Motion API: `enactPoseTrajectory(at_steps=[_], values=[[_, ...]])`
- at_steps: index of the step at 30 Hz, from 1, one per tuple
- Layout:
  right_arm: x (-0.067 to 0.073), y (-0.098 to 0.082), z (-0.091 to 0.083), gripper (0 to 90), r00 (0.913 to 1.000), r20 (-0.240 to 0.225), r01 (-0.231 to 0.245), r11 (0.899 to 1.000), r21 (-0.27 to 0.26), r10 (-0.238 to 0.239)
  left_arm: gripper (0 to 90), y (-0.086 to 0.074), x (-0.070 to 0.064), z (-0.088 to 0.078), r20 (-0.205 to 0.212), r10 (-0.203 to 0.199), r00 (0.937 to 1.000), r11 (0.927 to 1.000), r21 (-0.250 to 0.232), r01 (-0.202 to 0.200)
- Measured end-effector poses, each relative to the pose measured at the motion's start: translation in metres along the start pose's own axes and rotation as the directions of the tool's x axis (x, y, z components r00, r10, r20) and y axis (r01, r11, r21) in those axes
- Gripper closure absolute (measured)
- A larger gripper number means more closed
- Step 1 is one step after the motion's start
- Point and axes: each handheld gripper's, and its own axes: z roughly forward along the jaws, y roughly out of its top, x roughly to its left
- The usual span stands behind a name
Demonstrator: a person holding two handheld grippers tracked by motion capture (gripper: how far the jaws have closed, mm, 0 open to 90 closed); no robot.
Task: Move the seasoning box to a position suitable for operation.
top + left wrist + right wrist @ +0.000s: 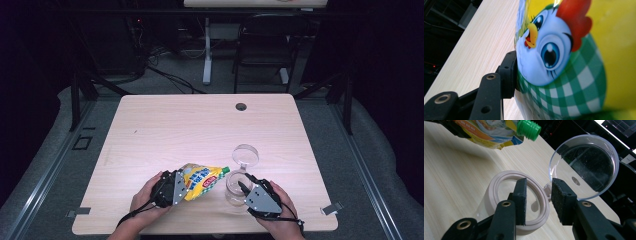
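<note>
The left gripper [176, 187] clamps the yellow spouted pouch [201, 180], its green cap [226, 170] aimed toward the clear plastic jar [236, 190]; the right gripper's [539, 202] fingers straddle the jar's rim, seemingly not yet pressing.

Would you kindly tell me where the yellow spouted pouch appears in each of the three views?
High view: yellow pouch low centre, in the left gripper.
Left gripper view: pouch fills the right side.
Right gripper view: top left, green cap showing.
Shared landmark: the wooden table.
</note>
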Motion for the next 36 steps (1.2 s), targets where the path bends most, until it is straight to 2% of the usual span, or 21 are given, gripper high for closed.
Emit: enactPoseTrajectory(at_steps=[6,15,21,26,36], values=[[0.0,-0.001,0.002,66.8,1.0,-0.001,0.0,1.0,0.004,0.0,54.2,0.002,-0.003,0.001,-0.005,0.022,0.9997,0.9997,0.007,-0.022],[0.004,0.0,0.004,67.1,0.9998,-0.011,0.018,1.0,0.006,-0.017,54.2,0.002,-0.004,0.002,-0.011,0.03,0.9995,0.9995,0.011,-0.03],[0.005,0.0,0.004,66.7,0.9995,-0.001,0.033,0.999,0.01,-0.033,54.2,0.002,-0.003,0.002,-0.037,0.037,0.9987,0.9992,0.019,-0.036],[0.007,0.0,0.004,66.7,0.9989,0.011,0.046,0.999,0.006,-0.046,54.2,0.002,-0.002,0.001,-0.05,0.057,0.9972,0.998,0.029,-0.055],[0.014,0.002,0.003,65.8,0.9901,0.034,0.135,0.991,0.023,-0.136,54.2,0.005,-0.007,0.001,-0.046,0.103,0.9937,0.9939,0.045,-0.101]])
